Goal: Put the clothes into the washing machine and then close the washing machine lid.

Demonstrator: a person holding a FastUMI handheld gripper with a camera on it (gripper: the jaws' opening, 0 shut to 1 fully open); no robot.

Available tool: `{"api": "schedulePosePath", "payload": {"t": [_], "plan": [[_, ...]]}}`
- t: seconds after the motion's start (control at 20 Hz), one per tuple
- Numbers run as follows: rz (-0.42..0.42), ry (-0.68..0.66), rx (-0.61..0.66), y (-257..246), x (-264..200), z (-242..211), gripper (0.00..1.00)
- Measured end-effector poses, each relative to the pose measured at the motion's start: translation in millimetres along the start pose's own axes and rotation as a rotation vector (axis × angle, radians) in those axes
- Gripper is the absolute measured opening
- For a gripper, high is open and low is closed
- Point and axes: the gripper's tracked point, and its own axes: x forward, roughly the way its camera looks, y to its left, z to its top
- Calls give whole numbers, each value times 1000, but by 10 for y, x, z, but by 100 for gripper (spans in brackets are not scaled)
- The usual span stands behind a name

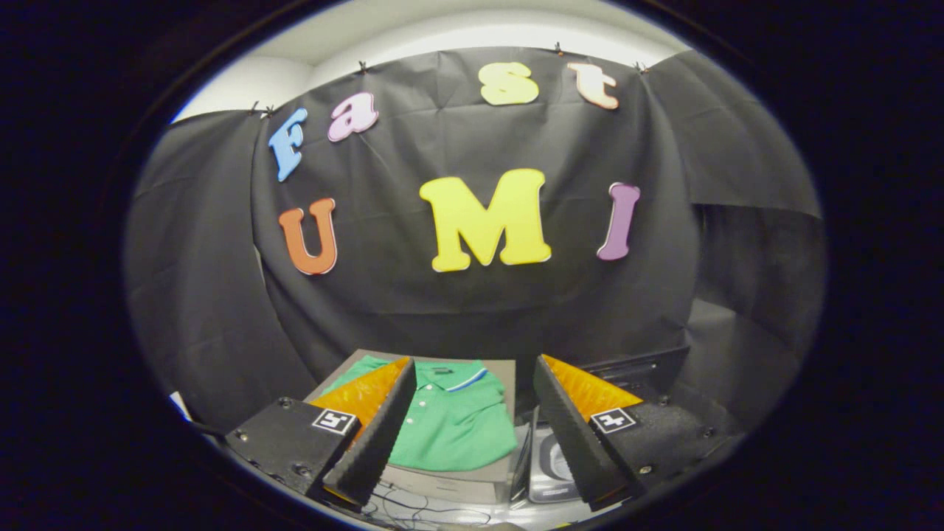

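Hand-held gripper (472, 435) held high, fingers wide apart and empty
Folded green polo shirt (453, 420) lies flat on a grey box (442, 483), beyond the fingers; soft, light, limp – pinch a bunched fold

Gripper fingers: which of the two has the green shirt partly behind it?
The left finger overlaps the green polo shirt lying folded on the grey platform; the right finger stands apart from it. The gripper is open.

One green polo shirt (450, 420), one grey board (442, 483), one tongs (472, 435).
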Motion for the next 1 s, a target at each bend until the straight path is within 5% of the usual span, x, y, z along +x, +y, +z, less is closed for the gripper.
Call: {"api": "schedulePosePath", "payload": {"t": [0.5,1.0], "plan": [[24,250,-11,495,1272,-828,100],[-76,391,-121,466,1755,-1513,100]]}}
